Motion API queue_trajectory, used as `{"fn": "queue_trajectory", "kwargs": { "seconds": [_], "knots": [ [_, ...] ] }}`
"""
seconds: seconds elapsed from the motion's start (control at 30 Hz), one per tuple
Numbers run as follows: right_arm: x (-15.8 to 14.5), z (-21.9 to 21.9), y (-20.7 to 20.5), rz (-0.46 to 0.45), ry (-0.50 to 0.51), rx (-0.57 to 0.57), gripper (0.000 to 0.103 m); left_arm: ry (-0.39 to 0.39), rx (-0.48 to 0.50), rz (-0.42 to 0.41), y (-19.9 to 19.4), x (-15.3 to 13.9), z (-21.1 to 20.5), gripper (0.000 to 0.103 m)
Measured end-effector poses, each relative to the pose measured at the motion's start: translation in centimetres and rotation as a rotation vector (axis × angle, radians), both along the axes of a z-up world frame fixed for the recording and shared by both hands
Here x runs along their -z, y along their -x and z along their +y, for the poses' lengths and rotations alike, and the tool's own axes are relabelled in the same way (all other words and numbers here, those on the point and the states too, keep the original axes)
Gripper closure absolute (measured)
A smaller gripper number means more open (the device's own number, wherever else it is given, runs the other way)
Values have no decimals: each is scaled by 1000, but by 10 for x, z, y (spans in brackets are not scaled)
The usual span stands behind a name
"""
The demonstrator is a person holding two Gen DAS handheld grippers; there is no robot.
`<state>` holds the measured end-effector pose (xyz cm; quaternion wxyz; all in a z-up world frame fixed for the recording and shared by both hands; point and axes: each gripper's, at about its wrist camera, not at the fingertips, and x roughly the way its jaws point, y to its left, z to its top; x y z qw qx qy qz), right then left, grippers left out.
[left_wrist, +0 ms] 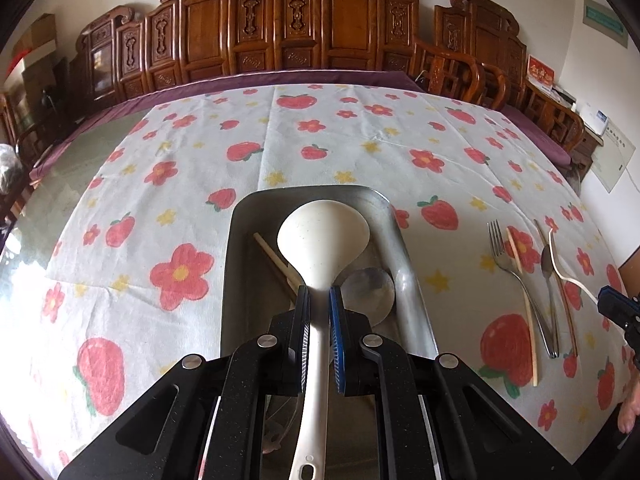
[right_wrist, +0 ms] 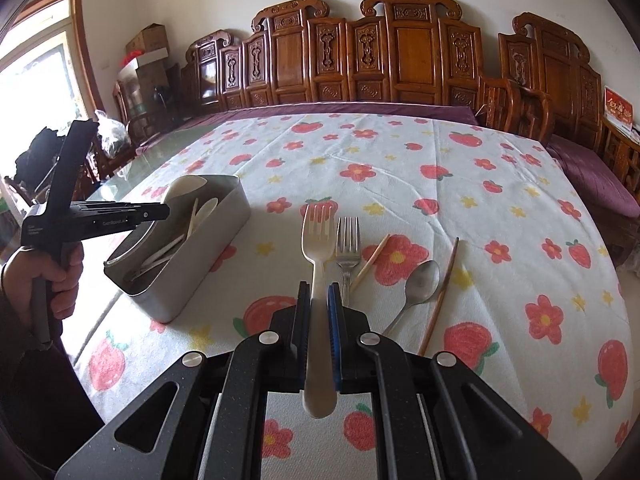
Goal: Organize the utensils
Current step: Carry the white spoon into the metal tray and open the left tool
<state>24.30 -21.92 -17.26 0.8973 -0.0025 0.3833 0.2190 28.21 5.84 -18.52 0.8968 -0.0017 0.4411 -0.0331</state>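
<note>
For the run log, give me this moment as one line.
left gripper: shut on white ladle, over metal bin | right gripper: shut on white fork | metal fork, spoon on tablecloth

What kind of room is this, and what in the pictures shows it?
Most likely a living or dining room in a private home. A large table under a strawberry-and-flower tablecloth fills the middle, carved wooden chairs line the wall behind it, and cardboard boxes are stacked in the corner beside a window.

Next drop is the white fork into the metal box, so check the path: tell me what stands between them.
Nothing lies on the cloth between the white fork in the right claw and the metal box. Over the box, though, the left claw holds the white ladle, covering the opening.
</note>
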Motion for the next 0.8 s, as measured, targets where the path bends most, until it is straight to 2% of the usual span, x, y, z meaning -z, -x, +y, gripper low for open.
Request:
{"fn": "queue_trajectory", "kwargs": {
  "seconds": [0.37, 0.5, 0.6, 0.8],
  "knots": [
    [9, 18, -3, 17, 31, -44, 93, 43, -14, 31, -8, 21, 10, 93],
    [10, 20, -2, 18, 33, -44, 93, 72, -2, 14, -3, 11, 14, 92],
    [9, 23, 0, 16, 34, -42, 93, 77, 7, -3, 2, 2, 17, 86],
    [3, 30, 5, 7, 35, -46, 93, 21, 26, -50, 10, -14, 22, 85]
  ]
}}
